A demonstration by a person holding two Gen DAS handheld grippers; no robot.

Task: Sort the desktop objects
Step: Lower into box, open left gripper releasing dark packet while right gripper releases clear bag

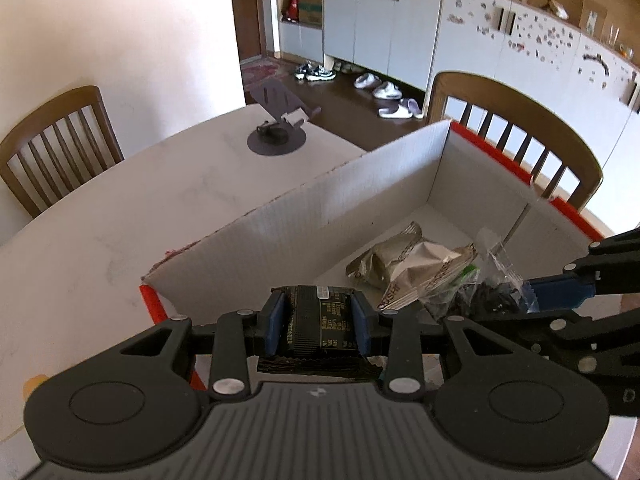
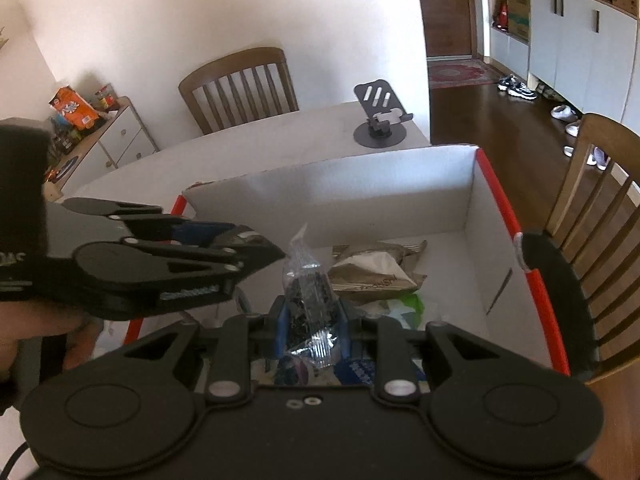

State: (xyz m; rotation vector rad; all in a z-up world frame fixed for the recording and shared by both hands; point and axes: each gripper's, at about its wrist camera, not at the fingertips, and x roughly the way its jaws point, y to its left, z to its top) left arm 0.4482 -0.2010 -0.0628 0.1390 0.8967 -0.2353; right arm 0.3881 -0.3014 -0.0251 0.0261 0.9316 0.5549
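The left gripper (image 1: 318, 320) clamps a black packet (image 1: 316, 322) over the near end of a white box (image 1: 320, 208). The right gripper (image 2: 312, 320) pinches a clear bag (image 2: 308, 292) of dark bits above the box. Silver pouches (image 1: 404, 266) lie inside. A phone stand (image 1: 276, 128) sits beyond on the table (image 1: 100, 240).

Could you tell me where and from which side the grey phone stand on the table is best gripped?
Take the phone stand by its tilted slotted back plate, probably closing on the plate's two side edges from above. The plate is thin and stands clear of the table, while the round base lies flat, offering little to pinch.
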